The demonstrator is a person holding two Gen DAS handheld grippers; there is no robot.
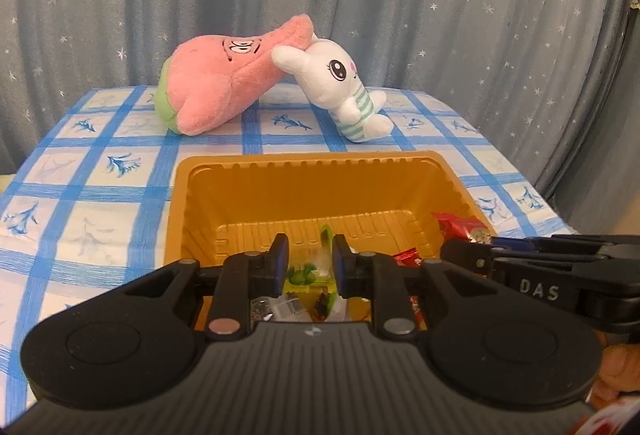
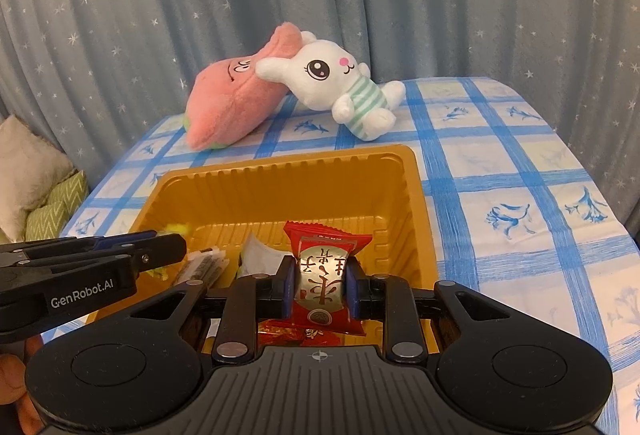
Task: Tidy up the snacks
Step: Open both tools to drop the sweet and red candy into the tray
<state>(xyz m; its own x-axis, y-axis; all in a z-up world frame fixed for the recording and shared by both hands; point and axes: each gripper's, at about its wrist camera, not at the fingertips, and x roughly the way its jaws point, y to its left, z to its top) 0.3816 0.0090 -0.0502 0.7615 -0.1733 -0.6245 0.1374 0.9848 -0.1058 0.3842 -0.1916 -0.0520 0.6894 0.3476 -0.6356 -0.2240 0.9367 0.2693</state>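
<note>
One gold tray (image 2: 412, 171) sits on the checked surface (image 2: 520, 163). Over it, the right claw (image 2: 319, 277) clenches one red snack packet (image 2: 326, 267). The left claw (image 1: 309, 263) hangs released above a green-printed packet (image 1: 306, 273) inside the tray. Two plush toys, pink (image 1: 216, 83) and white (image 1: 340, 83), lie behind the tray.

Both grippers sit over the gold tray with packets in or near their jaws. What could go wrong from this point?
1. The right gripper pinches the red packet over the tray; a crushed snack is possible.
2. The left gripper sits close beside the right one; they may knock together.
3. The green packet between the left pads looks barely gripped and may drop askew.
</note>
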